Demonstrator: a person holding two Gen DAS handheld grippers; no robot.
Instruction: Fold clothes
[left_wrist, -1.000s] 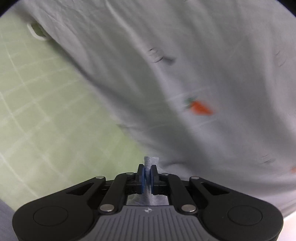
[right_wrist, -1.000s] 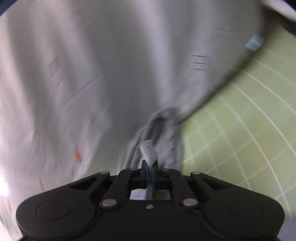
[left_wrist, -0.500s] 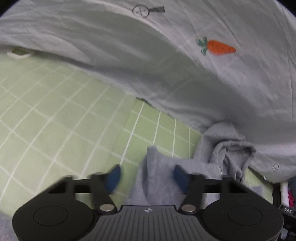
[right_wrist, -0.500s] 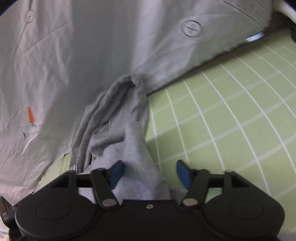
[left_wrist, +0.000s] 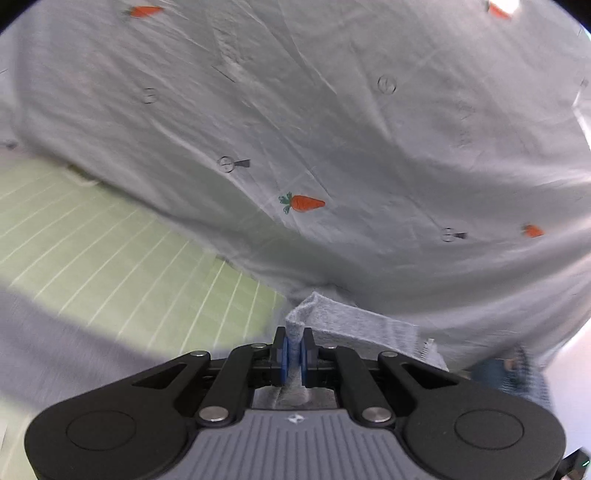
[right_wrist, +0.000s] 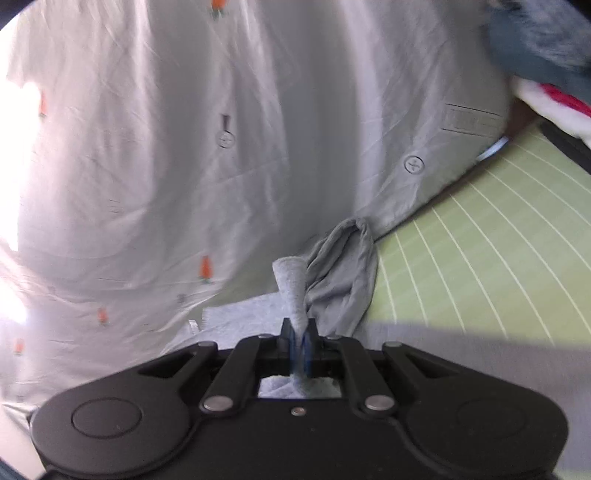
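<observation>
Pinching a tuft of grey knit between its blue pads, the left claw (left_wrist: 294, 349) sits closed at the bottom centre of the left wrist view; its jaws have just been closing, with the cloth between them. The right claw (right_wrist: 301, 345) does the same at the bottom centre of its own view, a cone of the same fabric poking up past the tips. The grey garment (right_wrist: 340, 280) looks soft, light and limp, so it should sag wherever it is unsupported; two spread holds along one edge seem the sensible way to carry it, and thin pinches like these could slip if tugged hard. It hangs bunched just beyond both claws, above the green grid mat (left_wrist: 122, 280) in the lower left of the left view and at right in the right view. Both claws point forward and somewhat downward. Behind fills a pale sheet with carrot prints (left_wrist: 332, 129).
</observation>
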